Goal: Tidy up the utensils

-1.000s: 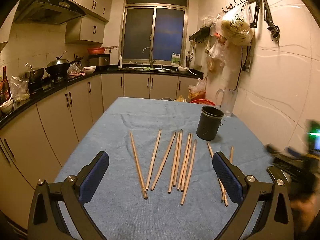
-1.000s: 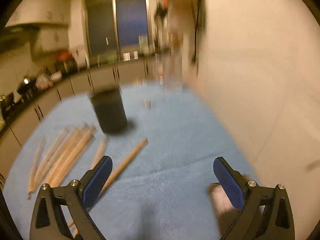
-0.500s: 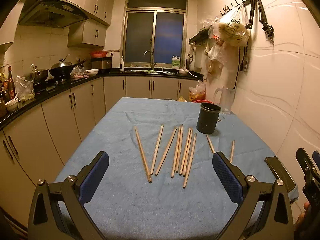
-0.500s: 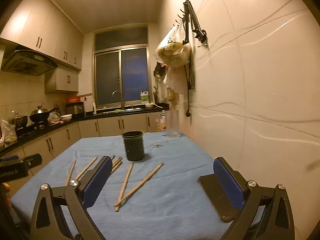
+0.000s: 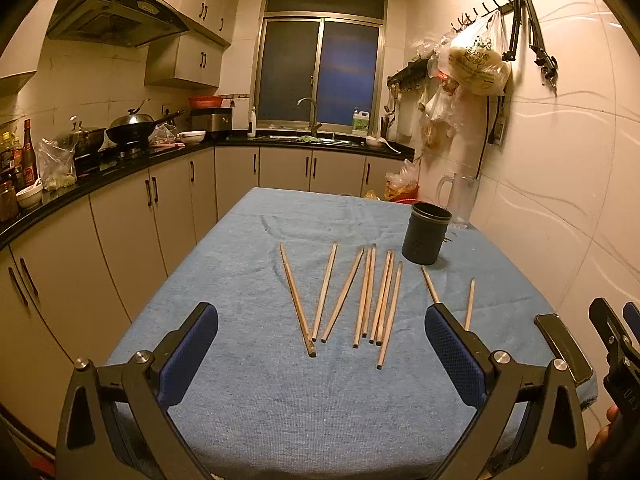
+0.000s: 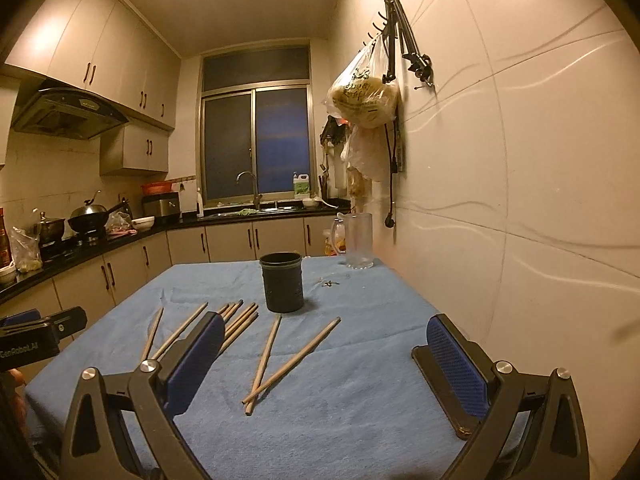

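Observation:
Several wooden chopsticks (image 5: 366,294) lie fanned out on the blue tablecloth (image 5: 280,400), with two more (image 5: 469,304) off to the right. A dark cylindrical utensil holder (image 5: 425,238) stands upright behind them. In the right wrist view the holder (image 6: 281,282) stands mid-table, two crossed chopsticks (image 6: 280,356) lie in front of it, and the others (image 6: 236,318) lie left. My left gripper (image 5: 320,344) is open and empty, held above the table's near end. My right gripper (image 6: 322,354) is open and empty, near the table's right front.
A clear glass pitcher (image 6: 358,242) stands at the far right by the wall. A flat dark phone-like object (image 6: 444,392) lies at the table's right front edge. Kitchen counters (image 5: 120,160) run along the left. Plastic bags (image 6: 364,100) hang on the right wall.
Both grippers have pulled back and risen from the table. The right wrist view has steadied from blur and tilted up. Chopsticks and holder have not moved.

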`<state>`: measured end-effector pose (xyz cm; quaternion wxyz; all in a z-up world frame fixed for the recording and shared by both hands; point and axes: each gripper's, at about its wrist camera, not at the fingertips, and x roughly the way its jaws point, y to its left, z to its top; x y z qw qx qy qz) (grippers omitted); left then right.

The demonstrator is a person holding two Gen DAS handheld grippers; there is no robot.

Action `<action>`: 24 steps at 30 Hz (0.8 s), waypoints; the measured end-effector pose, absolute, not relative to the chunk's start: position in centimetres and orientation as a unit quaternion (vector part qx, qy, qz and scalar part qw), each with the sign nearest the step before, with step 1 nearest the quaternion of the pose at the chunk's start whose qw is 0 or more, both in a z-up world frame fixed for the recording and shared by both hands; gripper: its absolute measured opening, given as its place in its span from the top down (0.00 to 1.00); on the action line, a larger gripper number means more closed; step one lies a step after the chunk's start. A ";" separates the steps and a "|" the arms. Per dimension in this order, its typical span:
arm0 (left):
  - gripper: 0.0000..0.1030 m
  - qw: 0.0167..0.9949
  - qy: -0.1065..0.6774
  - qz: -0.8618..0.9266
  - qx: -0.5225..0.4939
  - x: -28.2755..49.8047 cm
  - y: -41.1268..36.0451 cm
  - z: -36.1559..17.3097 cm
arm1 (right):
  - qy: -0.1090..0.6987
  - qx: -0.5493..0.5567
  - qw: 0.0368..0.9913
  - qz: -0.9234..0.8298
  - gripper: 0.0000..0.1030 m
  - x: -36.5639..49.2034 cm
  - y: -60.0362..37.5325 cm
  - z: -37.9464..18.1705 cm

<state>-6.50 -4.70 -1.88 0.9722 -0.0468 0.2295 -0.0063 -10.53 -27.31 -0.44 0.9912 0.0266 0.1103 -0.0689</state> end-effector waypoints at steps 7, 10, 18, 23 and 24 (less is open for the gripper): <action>0.00 0.972 0.229 -0.005 -0.045 -6.5 -4.7 -1.8 | 0.108 0.020 0.992 -0.066 0.01 -10.5 -27.0 -0.4; 0.00 0.972 0.230 -0.005 -0.045 -6.4 -4.7 -1.8 | 0.109 0.022 0.992 -0.066 0.01 -10.4 -27.0 -0.4; 0.00 0.972 0.232 -0.003 -0.043 -6.0 -4.7 -1.8 | 0.116 0.020 0.991 -0.062 0.01 -10.0 -26.7 -0.5; 0.00 0.972 0.233 -0.003 -0.043 -5.8 -4.7 -1.7 | 0.114 0.016 0.991 -0.061 0.01 -9.5 -26.4 -0.3; 0.00 0.972 0.233 -0.003 -0.042 -5.8 -4.7 -1.8 | 0.113 0.016 0.992 -0.061 0.01 -9.4 -26.4 -0.2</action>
